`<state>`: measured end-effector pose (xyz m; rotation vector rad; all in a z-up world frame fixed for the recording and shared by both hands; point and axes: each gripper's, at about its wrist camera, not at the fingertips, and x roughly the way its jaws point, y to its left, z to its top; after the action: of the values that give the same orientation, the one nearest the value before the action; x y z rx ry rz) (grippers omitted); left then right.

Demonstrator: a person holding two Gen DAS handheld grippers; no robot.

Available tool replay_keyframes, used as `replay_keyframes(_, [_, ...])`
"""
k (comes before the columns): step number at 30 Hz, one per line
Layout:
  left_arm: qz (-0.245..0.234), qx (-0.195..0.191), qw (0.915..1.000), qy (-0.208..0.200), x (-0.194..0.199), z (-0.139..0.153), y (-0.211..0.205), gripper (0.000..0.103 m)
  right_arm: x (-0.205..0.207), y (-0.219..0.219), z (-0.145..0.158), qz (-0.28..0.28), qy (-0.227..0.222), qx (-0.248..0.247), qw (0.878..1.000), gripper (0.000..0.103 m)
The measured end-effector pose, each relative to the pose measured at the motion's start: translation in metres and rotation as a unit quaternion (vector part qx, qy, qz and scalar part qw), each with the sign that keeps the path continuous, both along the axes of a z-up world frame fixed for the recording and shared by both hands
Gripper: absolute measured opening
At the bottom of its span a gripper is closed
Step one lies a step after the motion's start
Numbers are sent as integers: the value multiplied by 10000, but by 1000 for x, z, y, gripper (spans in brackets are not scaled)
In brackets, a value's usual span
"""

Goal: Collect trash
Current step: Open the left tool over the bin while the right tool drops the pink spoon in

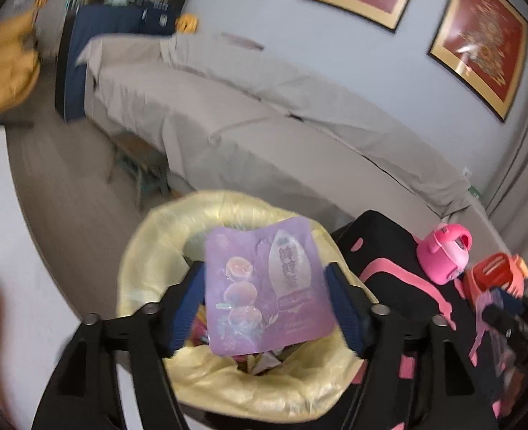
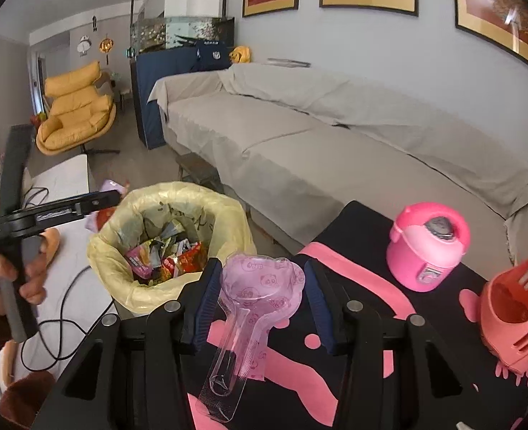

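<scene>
Your left claw is wide open w/ the purple snack packet loose between its pads, right over the trash bin, so that one looks about to drop in. Your right claw squeezes a clear pink spoon-shaped wrapper, bin just ahead-left of it. Bin's already got lots of wrappers. Left to do: this wrapper, I think. Beside the right claw: black-pink table, pink toy cooker, orange toy. Farther: gray sofa, yellow chair, red pics.
</scene>
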<state>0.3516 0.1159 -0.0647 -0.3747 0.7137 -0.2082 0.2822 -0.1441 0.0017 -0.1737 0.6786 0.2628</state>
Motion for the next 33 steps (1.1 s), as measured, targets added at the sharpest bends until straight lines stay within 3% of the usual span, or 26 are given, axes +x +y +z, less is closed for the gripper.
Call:
replay_keyframes(8, [220,-225,9993,205,9,-13,15,82,22,8,-17,-20,231,-103,9997,44])
replay_keyframes(14, [690,263,9973,14,-21,4,38,87,47,42,-21,223,285,46,9993,44])
replay_keyframes(19, [1049,915,9903,-53,-56,6,51,91,72,83,-26,501,269,213,9982,44])
replay_keyframes(27, [1403,1287,9817,-59,-98,0,61,92,103,131,-52,724,519,304,9956,45])
replay_keyframes(33, [1325,1308,9825,58,-111,-7,54,92,101,129,-55,664,493,513,9953,65])
